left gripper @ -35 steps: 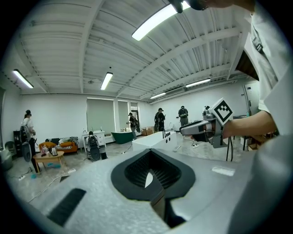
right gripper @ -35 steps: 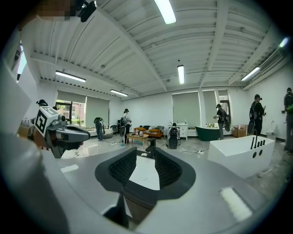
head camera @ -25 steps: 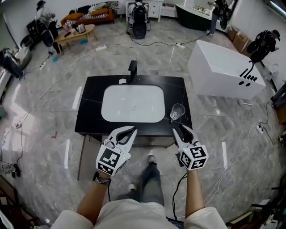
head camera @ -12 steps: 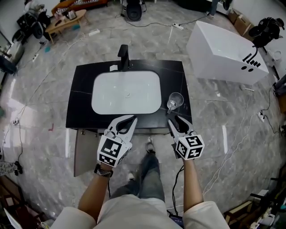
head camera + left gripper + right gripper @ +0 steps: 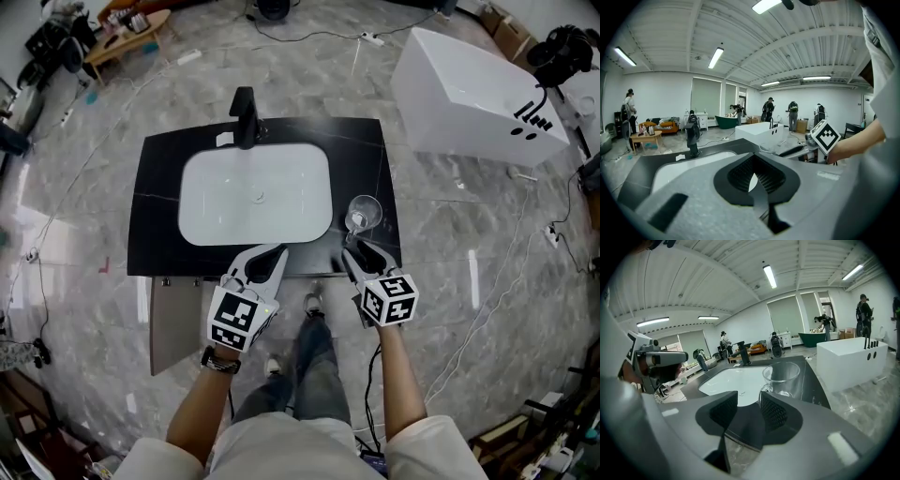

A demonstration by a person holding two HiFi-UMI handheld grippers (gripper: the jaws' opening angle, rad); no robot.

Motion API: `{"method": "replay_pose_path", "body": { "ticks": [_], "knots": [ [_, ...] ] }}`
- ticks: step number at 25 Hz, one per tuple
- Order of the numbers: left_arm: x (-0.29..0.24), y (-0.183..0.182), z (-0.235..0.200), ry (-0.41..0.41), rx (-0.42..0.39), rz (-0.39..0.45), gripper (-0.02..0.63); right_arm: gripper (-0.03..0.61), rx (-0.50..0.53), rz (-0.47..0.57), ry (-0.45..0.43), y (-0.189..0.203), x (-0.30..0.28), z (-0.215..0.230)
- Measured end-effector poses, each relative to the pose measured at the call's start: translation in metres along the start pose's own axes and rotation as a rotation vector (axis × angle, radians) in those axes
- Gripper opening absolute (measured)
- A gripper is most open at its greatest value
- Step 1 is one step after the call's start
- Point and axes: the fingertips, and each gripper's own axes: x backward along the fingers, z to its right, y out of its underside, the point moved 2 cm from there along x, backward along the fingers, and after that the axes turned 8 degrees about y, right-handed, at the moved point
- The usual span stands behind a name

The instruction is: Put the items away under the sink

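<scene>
Down at the front edge of the black counter (image 5: pixel 155 211), both of my grippers sit side by side with their tips just over the lip. The left gripper (image 5: pixel 270 255) is in front of the white basin (image 5: pixel 253 197). Its own view shows the pads pinched together with nothing in them. The right gripper (image 5: pixel 354 251) is spread wide and its jaws have just been opening. All I see between them is the counter's edge, no item.

The glass (image 5: pixel 362 214) stands upright on the counter, just beside the basin's right rim and just past the right gripper's tips. It isn't touching them as far as I can tell. It's near both the front edge and the right edge, so there's not much counter around it on that side. The faucet (image 5: pixel 244 114) is on the far side of the basin, well apart from both grippers.

Under the counter's left end a cabinet door (image 5: pixel 173 323) stands swung out toward me, just left of the left gripper. The wearer's legs (image 5: pixel 314 375) are below the front edge, between the two arms. The marble floor (image 5: pixel 75 281) runs wide on both sides, and the white tub (image 5: pixel 469 89) is well apart off to the right.
</scene>
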Motion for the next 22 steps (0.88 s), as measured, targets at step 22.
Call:
{"method": "replay_pose_path", "body": {
  "ticks": [22],
  "knots": [
    [-0.013,0.024,-0.016,-0.025,0.023,-0.063,-0.002,0.152,0.007,0.002,0.000,0.007,-0.053,0.005]
  ]
}}
